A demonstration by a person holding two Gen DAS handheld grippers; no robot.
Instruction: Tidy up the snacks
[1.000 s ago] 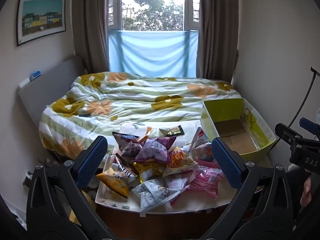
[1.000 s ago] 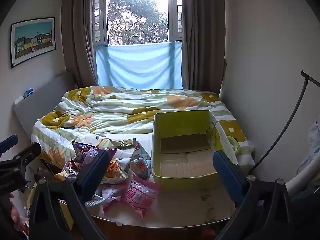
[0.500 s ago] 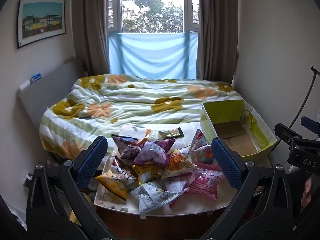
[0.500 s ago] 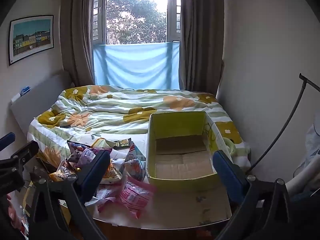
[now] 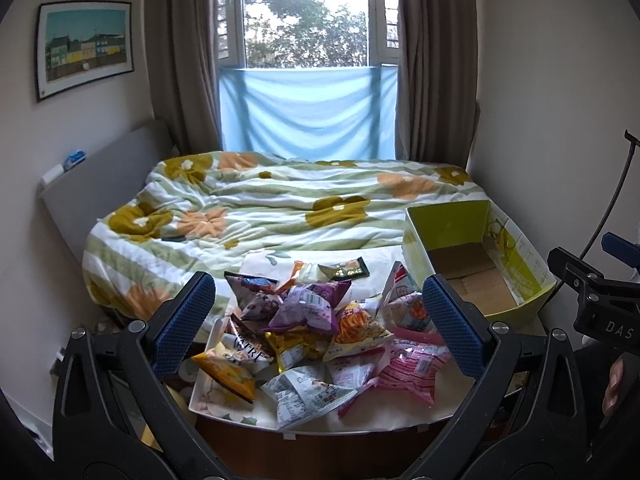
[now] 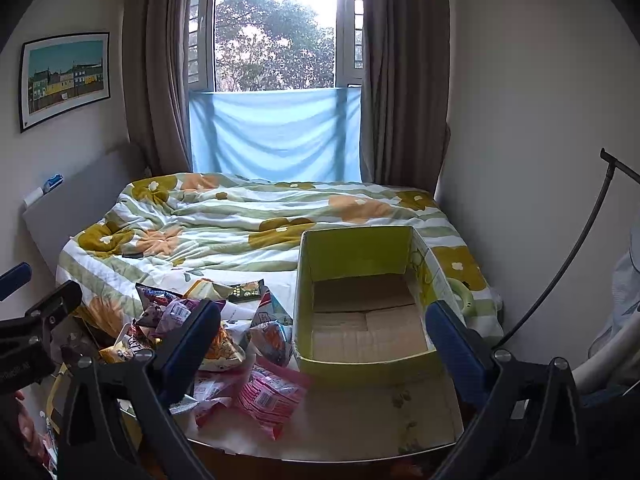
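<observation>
A heap of several snack bags lies on a small table in front of the bed: a purple bag (image 5: 306, 312), a pink bag (image 5: 412, 368), an orange-and-white bag (image 5: 358, 330), a yellow bag (image 5: 224, 372). The heap also shows in the right wrist view (image 6: 224, 344). An empty yellow-green cardboard box (image 5: 480, 268) stands to their right; it shows in the right wrist view (image 6: 364, 304) too. My left gripper (image 5: 316, 324) is open and empty, above the near side of the heap. My right gripper (image 6: 324, 344) is open and empty, in front of the box.
The table's front edge (image 6: 320, 456) curves just below the grippers. A bed with a flowered quilt (image 5: 288, 208) fills the room behind. Wall on the right, curtains and window at the back. A black cable (image 6: 568, 264) hangs at the right.
Both views shifted slightly; the box and snacks drifted a little in frame. Both grippers stayed open and empty. No snack moved.
</observation>
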